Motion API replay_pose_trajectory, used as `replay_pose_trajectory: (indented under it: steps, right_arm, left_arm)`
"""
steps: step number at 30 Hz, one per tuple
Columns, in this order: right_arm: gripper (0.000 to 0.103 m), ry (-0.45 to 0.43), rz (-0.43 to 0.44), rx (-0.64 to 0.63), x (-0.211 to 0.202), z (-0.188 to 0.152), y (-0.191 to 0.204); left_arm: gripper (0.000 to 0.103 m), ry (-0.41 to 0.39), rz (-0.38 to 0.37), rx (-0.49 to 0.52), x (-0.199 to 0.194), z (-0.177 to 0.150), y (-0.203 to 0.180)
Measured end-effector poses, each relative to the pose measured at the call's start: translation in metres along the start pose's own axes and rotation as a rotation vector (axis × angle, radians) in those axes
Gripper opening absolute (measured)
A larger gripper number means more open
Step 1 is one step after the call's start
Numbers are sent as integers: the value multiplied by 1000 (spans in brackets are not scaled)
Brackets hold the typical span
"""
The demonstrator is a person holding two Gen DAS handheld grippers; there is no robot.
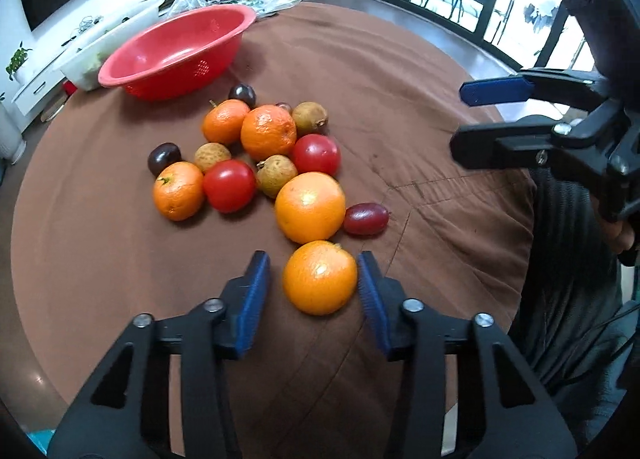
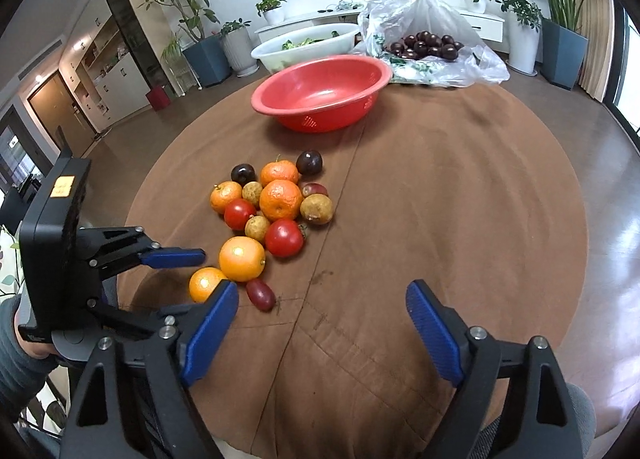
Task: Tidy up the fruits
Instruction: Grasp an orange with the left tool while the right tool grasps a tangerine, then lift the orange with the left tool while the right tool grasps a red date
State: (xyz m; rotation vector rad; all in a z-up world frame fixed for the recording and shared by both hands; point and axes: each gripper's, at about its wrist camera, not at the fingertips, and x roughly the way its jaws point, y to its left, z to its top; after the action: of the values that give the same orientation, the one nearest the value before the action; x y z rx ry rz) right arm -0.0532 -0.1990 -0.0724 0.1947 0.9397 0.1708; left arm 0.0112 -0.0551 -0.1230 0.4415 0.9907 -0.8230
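Brown tablecloth (image 1: pixel 400 99): left gripper (image 1: pixel 314 279) fingers straddle an orange (image 1: pixel 320 277) (bigger orange (image 1: pixel 310 206) behind); right gripper (image 2: pixel 322 317) fingers apart.

Your fruits (image 1: pixel 276 163) lie clustered on the brown-clothed bench (image 1: pixel 420 99); nearest orange (image 1: pixel 320 277) sits apart, red basin (image 1: pixel 176 51) stands empty behind.

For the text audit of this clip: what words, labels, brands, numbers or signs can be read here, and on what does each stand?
None can be read.
Yellow sticker on the back of the left gripper: marks too blurred to read.
Small white print low on that gripper's body: too small to read.
Fruits, red basin and plastic bag: no lettering visible.
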Motion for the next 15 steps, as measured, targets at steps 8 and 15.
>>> replay_pose_trajectory:
  steps: [8, 15]
  right_arm:
    - [86, 8, -2, -27, 4, 2, 3]
    - [67, 53, 17, -140, 21, 0, 25]
  left_arm:
    - [35, -30, -23, 20, -6, -9, -3]
    - [35, -107, -35, -81, -34, -24, 14]
